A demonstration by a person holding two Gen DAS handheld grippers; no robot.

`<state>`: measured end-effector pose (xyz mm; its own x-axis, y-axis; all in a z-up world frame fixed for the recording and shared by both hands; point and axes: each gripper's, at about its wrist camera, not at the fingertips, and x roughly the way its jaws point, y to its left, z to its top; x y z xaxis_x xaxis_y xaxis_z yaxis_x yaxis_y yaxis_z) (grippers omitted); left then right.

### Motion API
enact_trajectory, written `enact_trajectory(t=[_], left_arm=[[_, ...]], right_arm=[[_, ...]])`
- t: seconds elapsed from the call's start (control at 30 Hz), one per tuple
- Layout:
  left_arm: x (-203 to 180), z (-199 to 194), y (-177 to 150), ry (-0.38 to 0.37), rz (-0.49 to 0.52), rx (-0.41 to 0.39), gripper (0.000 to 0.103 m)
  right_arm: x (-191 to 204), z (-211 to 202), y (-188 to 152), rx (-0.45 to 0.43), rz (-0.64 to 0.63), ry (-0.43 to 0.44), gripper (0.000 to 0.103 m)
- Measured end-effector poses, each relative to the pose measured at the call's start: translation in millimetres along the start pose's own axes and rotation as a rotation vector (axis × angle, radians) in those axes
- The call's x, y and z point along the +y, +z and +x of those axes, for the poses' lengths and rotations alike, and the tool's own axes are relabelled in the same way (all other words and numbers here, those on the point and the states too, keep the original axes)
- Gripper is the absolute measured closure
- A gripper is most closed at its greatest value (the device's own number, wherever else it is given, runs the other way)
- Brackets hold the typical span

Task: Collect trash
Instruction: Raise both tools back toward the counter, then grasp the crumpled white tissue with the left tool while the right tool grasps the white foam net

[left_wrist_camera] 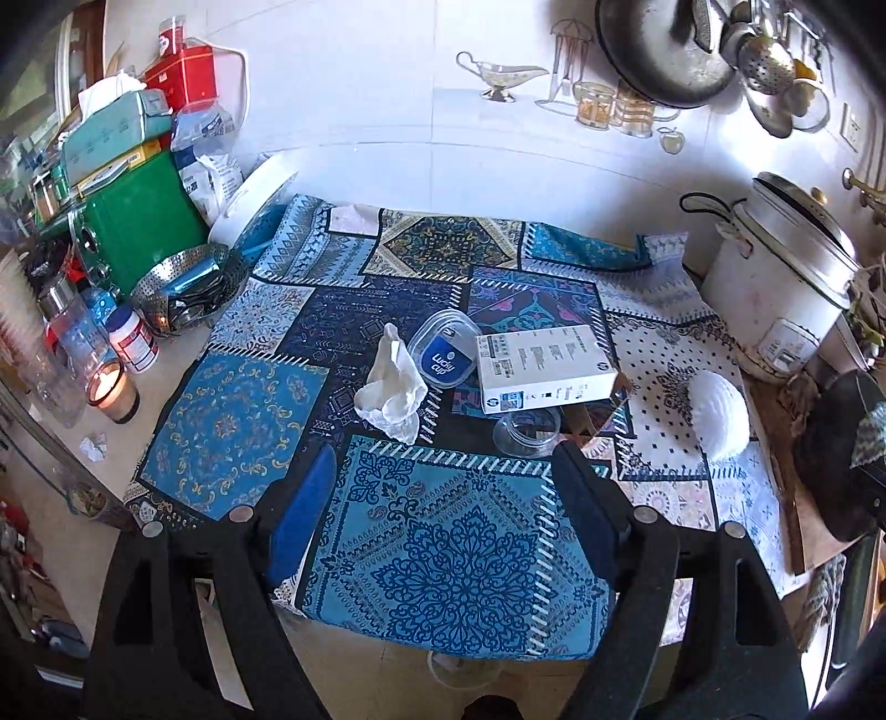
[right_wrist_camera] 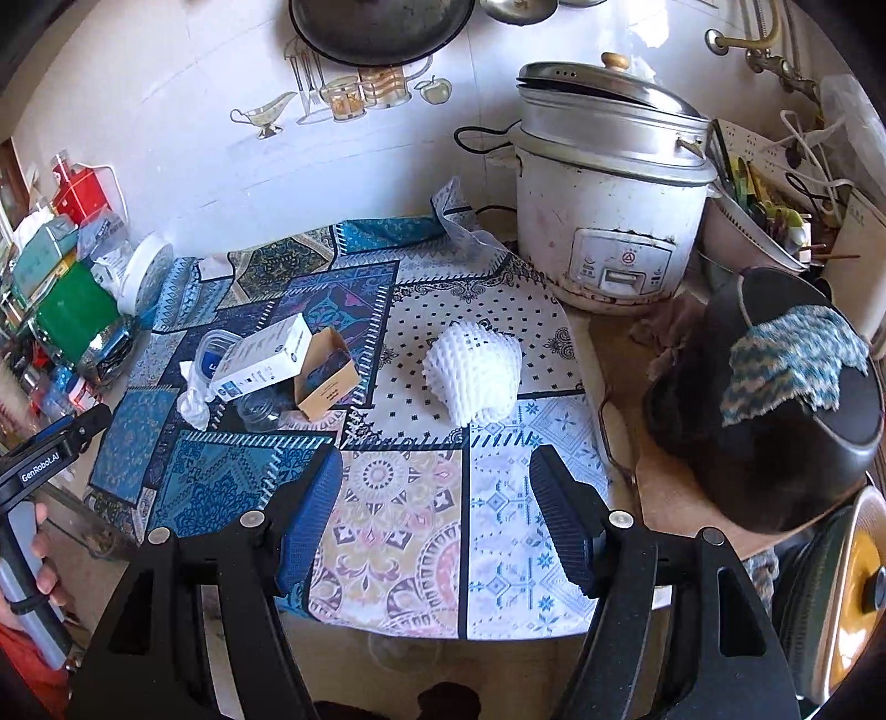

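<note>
Trash lies mid-bench on a patchwork cloth (left_wrist_camera: pixel 454 531): crumpled tissue (left_wrist_camera: pixel 390 387), white HP box (left_wrist_camera: pixel 545 368), clear plastic cup (left_wrist_camera: pixel 526 432), foam net (right_wrist_camera: pixel 476 368) further right. Left gripper (left_wrist_camera: pixel 446 504) and right gripper (right_wrist_camera: pixel 434 512) hover near the front edge, jaws spread wide, holding nothing. Risks: the box leans on the cup and could topple if nudged; a lit candle (left_wrist_camera: pixel 111 387) burns at the left edge. Rice cooker (right_wrist_camera: pixel 609 205) far right, tiled wall behind, clutter stacked left.

A home kitchen: a worn white rice cooker (right_wrist_camera: pixel 609 221) at two o'clock, dark pans (left_wrist_camera: pixel 659 50) hanging at twelve, utensil-printed wall tiles (right_wrist_camera: pixel 332 94).
</note>
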<state>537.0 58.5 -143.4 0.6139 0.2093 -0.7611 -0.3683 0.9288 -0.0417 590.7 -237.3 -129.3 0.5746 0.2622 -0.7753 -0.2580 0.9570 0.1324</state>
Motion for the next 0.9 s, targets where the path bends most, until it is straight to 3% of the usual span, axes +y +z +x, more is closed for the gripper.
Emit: enact_trajectory(t=[0.13, 0.27, 0.53, 0.7, 0.77, 0.9], left_arm=[[10.3, 33.1, 7.0, 0.047, -0.028, 0.051, 0.024], [30.6, 77.5, 12.4, 0.059, -0.064, 0.130, 0.024], [55.2, 173.7, 25.8, 0.001, -0.065, 0.310, 0.024], [59.0, 216.0, 35.4, 0.018, -0.026, 0.358, 0.024], [61.6, 227.5, 37.4, 0.014, -0.021, 0.377, 0.024], [64.5, 236.4, 37.8, 0.020, -0.005, 0.373, 0.038]], right_arm=[[-4.8, 33.9, 14.7, 0.051, -0.002, 0.016, 0.036], [-8.5, 72.8, 26.0, 0.115, 0.016, -0.021, 0.036], [-18.2, 147.7, 39.6, 0.251, 0.158, -0.086, 0.032], [-18.9, 187.4, 46.7, 0.312, 0.182, -0.139, 0.032], [-19.6, 194.0, 48.8, 0.310, 0.193, -0.158, 0.027], [-21.7, 202.7, 53.9, 0.295, 0.204, -0.172, 0.021]])
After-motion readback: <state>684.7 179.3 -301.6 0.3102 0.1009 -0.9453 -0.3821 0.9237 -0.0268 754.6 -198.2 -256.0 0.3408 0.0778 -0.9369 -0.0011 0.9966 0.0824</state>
